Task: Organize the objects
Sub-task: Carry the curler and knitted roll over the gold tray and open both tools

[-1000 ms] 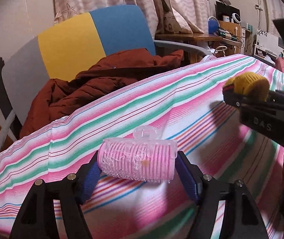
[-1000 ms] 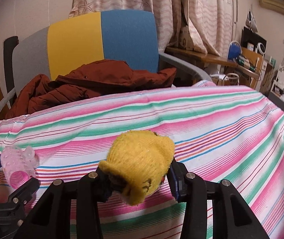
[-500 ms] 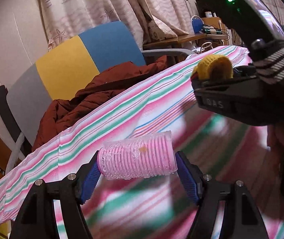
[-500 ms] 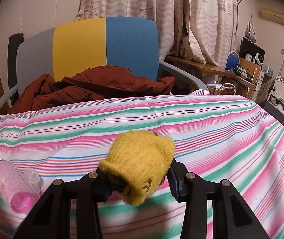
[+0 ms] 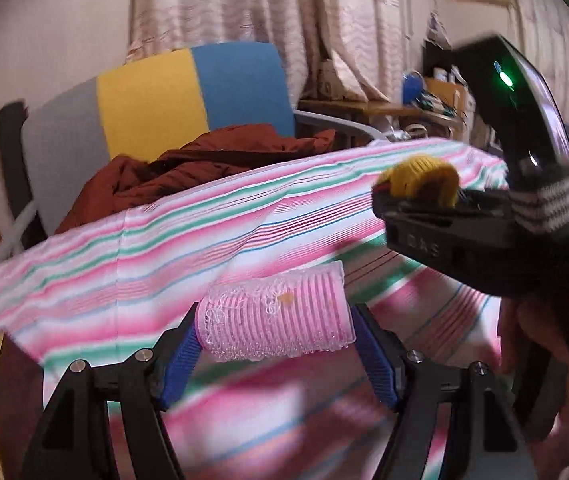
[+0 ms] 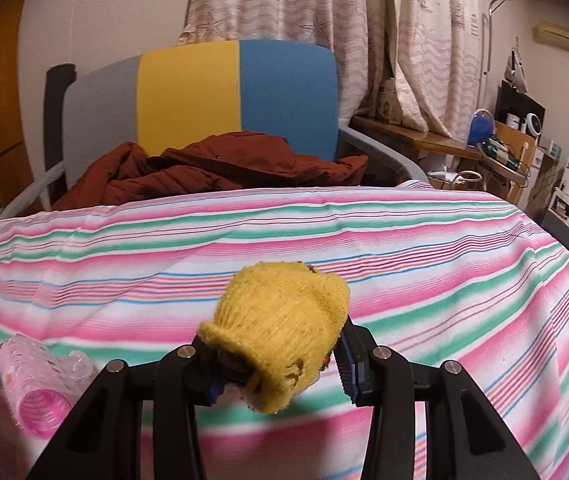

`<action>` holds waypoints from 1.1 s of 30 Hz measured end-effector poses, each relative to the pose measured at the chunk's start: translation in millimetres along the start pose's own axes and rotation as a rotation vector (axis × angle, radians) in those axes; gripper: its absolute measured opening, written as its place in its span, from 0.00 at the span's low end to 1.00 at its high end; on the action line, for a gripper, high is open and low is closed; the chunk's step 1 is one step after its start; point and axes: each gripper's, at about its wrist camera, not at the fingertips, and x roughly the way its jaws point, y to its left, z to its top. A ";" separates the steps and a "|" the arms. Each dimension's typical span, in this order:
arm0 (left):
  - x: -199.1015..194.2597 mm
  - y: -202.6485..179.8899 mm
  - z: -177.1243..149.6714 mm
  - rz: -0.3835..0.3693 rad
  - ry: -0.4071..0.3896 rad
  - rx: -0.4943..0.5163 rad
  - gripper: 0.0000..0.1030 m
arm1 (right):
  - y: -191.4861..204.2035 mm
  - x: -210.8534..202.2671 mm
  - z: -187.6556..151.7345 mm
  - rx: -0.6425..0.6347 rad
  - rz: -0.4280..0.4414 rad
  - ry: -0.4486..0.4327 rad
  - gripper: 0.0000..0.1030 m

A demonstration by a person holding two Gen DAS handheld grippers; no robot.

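My left gripper (image 5: pixel 274 344) is shut on a pink ribbed hair roller (image 5: pixel 276 320), held crosswise between its blue pads above the striped cloth (image 5: pixel 144 248). The same hair roller (image 6: pixel 32 384) shows at the lower left of the right wrist view. My right gripper (image 6: pixel 280 356) is shut on a yellow knitted cap-like piece (image 6: pixel 284 320) that covers something darker underneath. In the left wrist view the right gripper (image 5: pixel 416 196) hovers at the right with the yellow knit (image 5: pixel 420 180) in its jaws, a hand (image 5: pixel 540 344) holding it from below.
A pink, green and white striped cloth (image 6: pixel 364 240) covers the work surface. Behind it stands a chair with a grey, yellow and blue back (image 6: pixel 204 88), a rust-brown jacket (image 6: pixel 212 168) piled on it. Curtains and a cluttered wooden desk (image 6: pixel 496 152) lie at the back right.
Both grippers have travelled sideways over the cloth, still carrying the roller and the yellow knit. The right gripper has come into view closer beside the left one. Neither grip has altered.
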 end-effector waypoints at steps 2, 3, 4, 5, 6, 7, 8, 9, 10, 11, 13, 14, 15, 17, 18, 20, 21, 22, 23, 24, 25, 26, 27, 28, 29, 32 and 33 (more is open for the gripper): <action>-9.7 3.8 -5.5 -0.016 0.007 -0.038 0.71 | 1.1 -8.8 -5.3 0.000 0.020 0.011 0.44; -15.4 5.1 -8.5 -0.019 0.004 -0.049 0.71 | 1.3 -13.8 -8.4 0.001 0.031 0.016 0.44; -21.2 6.4 -11.2 -0.021 -0.001 -0.053 0.71 | 1.6 -17.4 -11.0 0.003 0.040 0.020 0.44; -28.0 7.6 -13.9 -0.026 -0.006 -0.057 0.71 | 1.7 -23.1 -14.5 0.007 0.056 0.028 0.44; -35.3 8.8 -16.0 -0.030 -0.014 -0.062 0.71 | 1.7 -27.1 -17.0 0.011 0.066 0.031 0.44; -43.3 9.6 -18.0 -0.038 -0.026 -0.065 0.71 | 1.9 -31.1 -19.2 0.016 0.077 0.035 0.44; -53.4 10.4 -20.3 -0.051 -0.039 -0.068 0.71 | 2.0 -36.1 -21.5 0.024 0.089 0.038 0.44; -60.9 11.3 -22.0 -0.059 -0.047 -0.073 0.71 | 1.9 -41.7 -23.8 0.038 0.106 0.040 0.44; -68.5 12.0 -23.8 -0.065 -0.056 -0.080 0.71 | 2.1 -45.4 -25.2 0.048 0.120 0.042 0.44; -80.0 13.9 -27.0 -0.079 -0.069 -0.093 0.71 | 3.0 -51.1 -27.4 0.062 0.139 0.043 0.44; -94.3 17.8 -31.2 -0.097 -0.084 -0.113 0.71 | 8.2 -62.7 -31.3 0.081 0.173 0.038 0.44; -102.7 19.6 -34.4 -0.104 -0.091 -0.123 0.71 | 12.9 -67.6 -32.4 0.087 0.192 0.037 0.44; -110.7 22.5 -37.2 -0.109 -0.097 -0.130 0.71 | 17.0 -70.9 -33.4 0.090 0.208 0.037 0.44; -124.6 30.3 -41.8 -0.111 -0.109 -0.148 0.71 | 29.7 -79.1 -36.3 0.089 0.247 0.041 0.44; -132.2 36.3 -44.6 -0.109 -0.115 -0.163 0.71 | 37.9 -83.2 -37.3 0.083 0.268 0.041 0.44; -145.1 50.5 -49.3 -0.102 -0.123 -0.196 0.71 | 55.4 -90.4 -38.5 0.064 0.306 0.041 0.44; -148.7 56.4 -50.8 -0.098 -0.125 -0.211 0.71 | 65.9 -94.2 -39.1 0.053 0.329 0.041 0.44; -154.2 64.3 -53.2 -0.089 -0.129 -0.228 0.71 | 74.7 -97.3 -39.4 0.044 0.348 0.041 0.44; -160.2 73.9 -55.7 -0.076 -0.131 -0.249 0.71 | 85.7 -101.1 -39.1 0.033 0.370 0.041 0.44; -165.7 83.9 -57.9 -0.066 -0.134 -0.272 0.71 | 96.7 -104.5 -38.5 0.021 0.392 0.041 0.44; -171.6 93.3 -60.2 -0.055 -0.142 -0.294 0.71 | 106.6 -107.1 -37.4 0.010 0.413 0.040 0.44; -177.4 104.5 -62.0 -0.040 -0.153 -0.315 0.71 | 118.1 -110.7 -36.2 -0.004 0.436 0.039 0.44; -182.6 115.3 -63.5 -0.023 -0.160 -0.334 0.71 | 129.8 -114.6 -34.6 -0.020 0.461 0.037 0.44; -186.3 125.7 -64.9 -0.008 -0.164 -0.353 0.71 | 140.7 -118.4 -32.7 -0.033 0.485 0.036 0.44; -190.4 137.6 -66.7 0.006 -0.169 -0.376 0.71 | 152.6 -121.1 -30.0 -0.048 0.511 0.036 0.44; -196.7 171.0 -72.5 0.055 -0.164 -0.428 0.71 | 187.3 -124.9 -22.6 -0.075 0.585 0.046 0.44; -197.5 179.3 -75.2 0.069 -0.163 -0.440 0.71 | 198.8 -125.3 -20.4 -0.083 0.605 0.051 0.44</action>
